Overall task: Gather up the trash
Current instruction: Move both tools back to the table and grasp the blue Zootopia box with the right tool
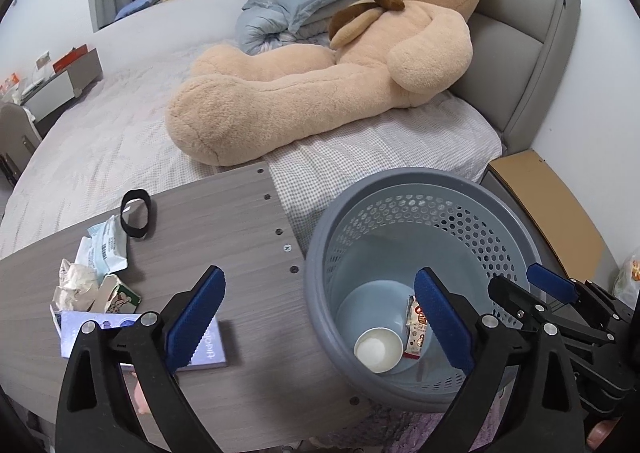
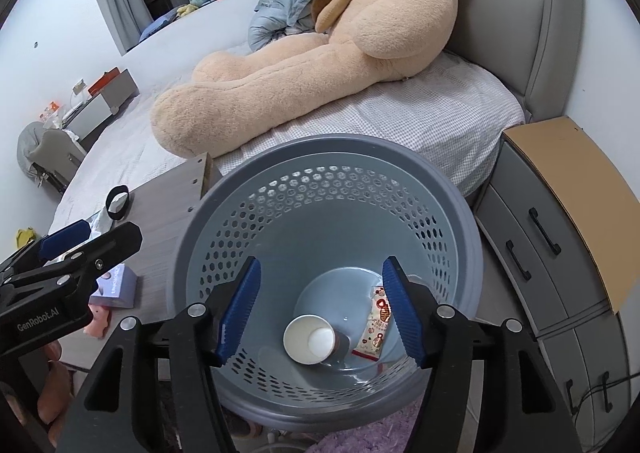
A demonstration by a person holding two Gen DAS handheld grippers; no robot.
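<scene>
A grey perforated bin [image 1: 424,189] [image 2: 332,149] stands beside the wooden table. Inside it lie a white paper cup [image 1: 378,349] [image 2: 308,339] on its side and a small snack wrapper [image 1: 416,331] [image 2: 376,323]. My left gripper [image 1: 320,321] is open and empty, straddling the table's end and the bin's rim. My right gripper [image 2: 320,317] hangs open and empty over the bin's mouth; it also shows in the left wrist view [image 1: 520,285]. On the table [image 1: 224,237] lie crumpled tissue [image 1: 78,281], a pale blue packet [image 1: 106,247] and a small carton [image 1: 120,295].
A black band [image 1: 136,215] and a purple booklet [image 1: 200,349] lie on the table. Behind is a bed with a big teddy bear [image 1: 320,69]. A grey drawer unit with a cardboard top [image 2: 568,205] stands to the right of the bin. A purple rug [image 2: 360,441] covers the floor.
</scene>
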